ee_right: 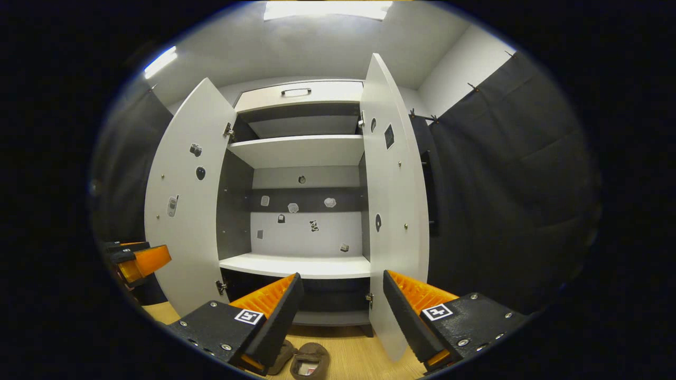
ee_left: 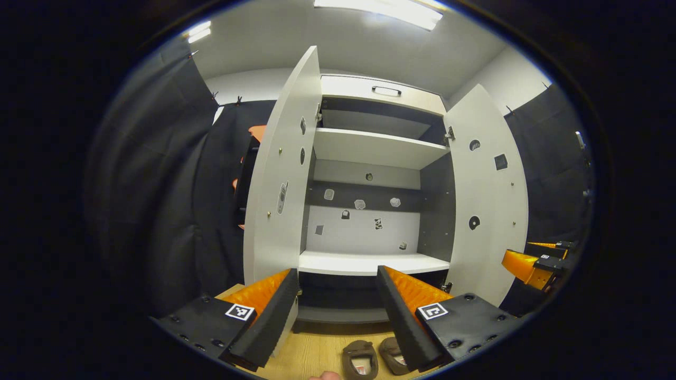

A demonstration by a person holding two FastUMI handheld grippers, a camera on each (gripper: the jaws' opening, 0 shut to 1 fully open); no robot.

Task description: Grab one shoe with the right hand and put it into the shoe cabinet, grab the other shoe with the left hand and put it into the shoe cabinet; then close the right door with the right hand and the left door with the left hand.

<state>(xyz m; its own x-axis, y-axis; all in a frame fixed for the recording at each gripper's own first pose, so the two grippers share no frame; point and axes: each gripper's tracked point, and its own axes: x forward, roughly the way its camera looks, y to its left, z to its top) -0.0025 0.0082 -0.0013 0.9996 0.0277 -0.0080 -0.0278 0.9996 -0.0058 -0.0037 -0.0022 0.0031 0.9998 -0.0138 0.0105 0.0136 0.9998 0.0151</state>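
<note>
A white shoe cabinet point(ee_left: 364, 148) point(ee_right: 301, 150) stands ahead with both doors swung wide, its shelves bare. Two brown shoes lie side by side on the wooden floor before it: one shoe point(ee_left: 359, 359) point(ee_right: 310, 361) in plain sight, the other shoe point(ee_left: 392, 352) point(ee_right: 282, 354) partly behind a finger. My left gripper point(ee_left: 338, 311) hangs open above the shoes, holding nothing. My right gripper point(ee_right: 340, 311) is open too, above and in front of the shoes. The right gripper also appears at the far right of the left gripper view point(ee_left: 533, 264), and the left gripper at the far left of the right gripper view point(ee_right: 137, 261).
The left door point(ee_left: 282, 169) point(ee_right: 187, 195) and right door point(ee_left: 486, 195) point(ee_right: 393, 200) jut toward me on either side of the opening. Black cloth walls point(ee_right: 507, 184) flank the cabinet. A drawer with a handle point(ee_left: 385, 91) tops it. A fingertip point(ee_left: 325, 376) shows at the bottom edge.
</note>
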